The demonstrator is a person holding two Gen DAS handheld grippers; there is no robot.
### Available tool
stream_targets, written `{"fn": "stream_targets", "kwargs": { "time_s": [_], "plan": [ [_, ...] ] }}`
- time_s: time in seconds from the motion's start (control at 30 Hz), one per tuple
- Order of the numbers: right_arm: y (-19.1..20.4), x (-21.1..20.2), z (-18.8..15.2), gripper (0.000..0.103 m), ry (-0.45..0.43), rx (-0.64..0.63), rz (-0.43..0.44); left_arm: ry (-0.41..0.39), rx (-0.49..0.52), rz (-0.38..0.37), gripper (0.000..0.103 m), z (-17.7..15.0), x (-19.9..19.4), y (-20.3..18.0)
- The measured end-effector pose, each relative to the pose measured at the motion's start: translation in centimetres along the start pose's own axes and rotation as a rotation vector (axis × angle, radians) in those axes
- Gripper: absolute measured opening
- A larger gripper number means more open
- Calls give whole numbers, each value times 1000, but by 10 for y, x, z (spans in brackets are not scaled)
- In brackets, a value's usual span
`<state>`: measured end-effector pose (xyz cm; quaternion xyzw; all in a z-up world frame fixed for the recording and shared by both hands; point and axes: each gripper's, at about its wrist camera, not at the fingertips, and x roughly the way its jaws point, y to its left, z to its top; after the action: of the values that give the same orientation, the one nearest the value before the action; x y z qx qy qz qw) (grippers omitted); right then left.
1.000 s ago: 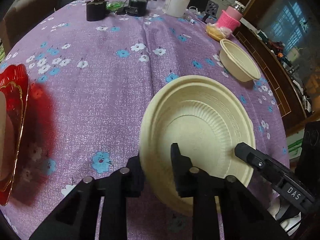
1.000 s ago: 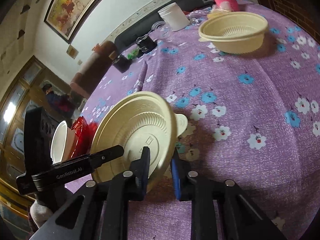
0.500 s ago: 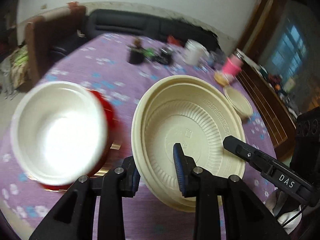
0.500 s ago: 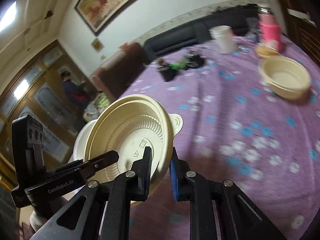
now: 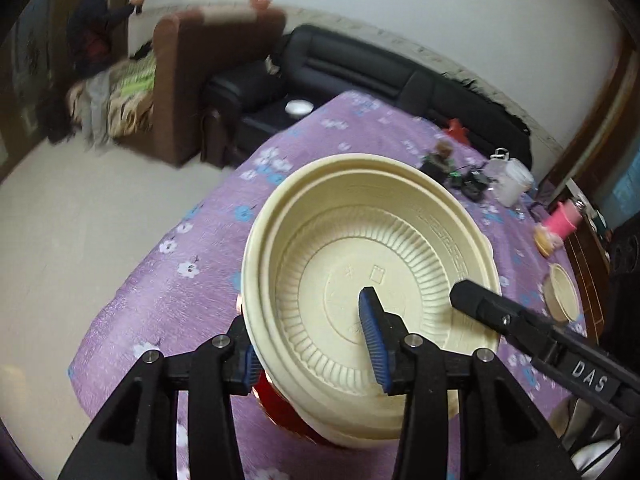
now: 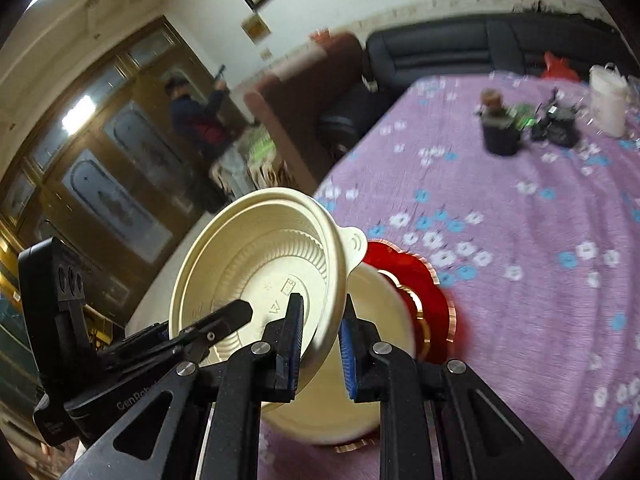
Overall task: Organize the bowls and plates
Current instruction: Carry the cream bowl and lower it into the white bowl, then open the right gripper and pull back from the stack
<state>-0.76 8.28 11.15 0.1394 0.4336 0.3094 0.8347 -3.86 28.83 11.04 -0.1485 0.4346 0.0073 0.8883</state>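
Three cream ribbed plastic bowls [image 5: 368, 276] were visible, plus one white bowl [image 6: 384, 320] and one red gold-rimmed plate [image 6: 416, 280].

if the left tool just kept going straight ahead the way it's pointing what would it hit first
The left tool already grips the rim of the cream bowl, which fills its path. Pushed on, the bowl would probably meet the purple tablecloth first, though depth is hard to judge.
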Motion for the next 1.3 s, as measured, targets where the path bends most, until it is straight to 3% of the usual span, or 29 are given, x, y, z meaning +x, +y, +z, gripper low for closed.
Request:
{"fn": "stream_targets", "kwargs": {
  "time_s": [0.17, 0.37, 0.53, 0.7, 0.8, 0.93, 1.0, 1.13, 1.3],
  "plan": [
    [-13, 36, 1, 19, 59, 56, -44, 34, 14, -8, 41, -1, 14, 8],
    [-9, 14, -9, 19, 6, -16, -91, 15, 47, -66, 43, -13, -1, -4],
    [-2, -2, -17, 19, 8, -43, -106, 2, 98, -45, 52, -28, -12, -20],
    [-10, 11, -26, 19, 37, -36, -130, 16, 107, -2, 63, -32, -9, -22],
    [-10, 14, -34, 19, 26, -62, -182, -17, 108, 1, 74, -35, -21, -18],
    [-4, 13, -39, 20, -20, -119, -225, -83, 93, 11, 77, -38, -41, -9],
    [1, 12, -41, 25, -43, -150, -253, -108, 74, 7, 78, -42, -48, -5],
    [11, 9, -47, 52, -103, -205, -279, -122, 46, -24, 79, -52, -54, -1],
    [10, -1, -53, 58, -171, -219, -304, -144, 36, -38, 79, -66, -61, -3]
  ]
}}
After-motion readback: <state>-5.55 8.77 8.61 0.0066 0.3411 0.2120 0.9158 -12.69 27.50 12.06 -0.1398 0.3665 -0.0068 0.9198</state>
